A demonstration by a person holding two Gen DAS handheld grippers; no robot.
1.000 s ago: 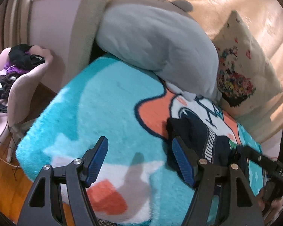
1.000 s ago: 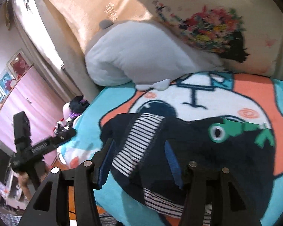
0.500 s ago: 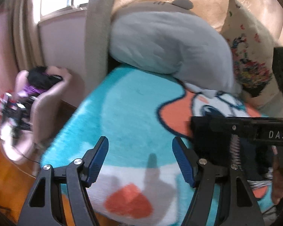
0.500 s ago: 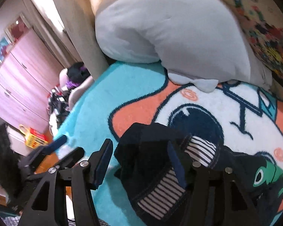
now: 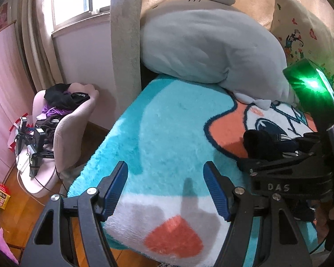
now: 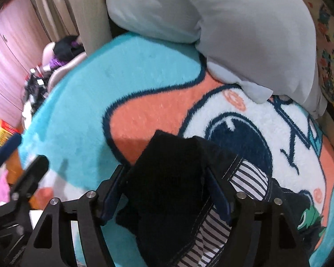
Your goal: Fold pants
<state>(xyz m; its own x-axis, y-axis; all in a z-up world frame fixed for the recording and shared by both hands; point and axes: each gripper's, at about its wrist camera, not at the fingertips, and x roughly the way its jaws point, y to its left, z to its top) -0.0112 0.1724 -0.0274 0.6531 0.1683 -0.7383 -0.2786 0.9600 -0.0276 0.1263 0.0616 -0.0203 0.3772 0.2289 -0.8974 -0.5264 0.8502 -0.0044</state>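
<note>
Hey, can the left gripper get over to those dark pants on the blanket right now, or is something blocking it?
Probably yes. The left gripper is open and empty over bare blanket, and the pants lie to its right. Only the right gripper, its jaws opening around the pants, crowds that side.

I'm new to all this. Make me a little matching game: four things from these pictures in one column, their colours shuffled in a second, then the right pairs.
Things:
1. pants
2. plush pillow
3. blanket
4. chair

Colours:
A. pale pink
B. turquoise with orange and white patches
C. light grey
D. dark navy with a striped lining

Pairs: 1-D, 2-C, 3-B, 4-A
</note>
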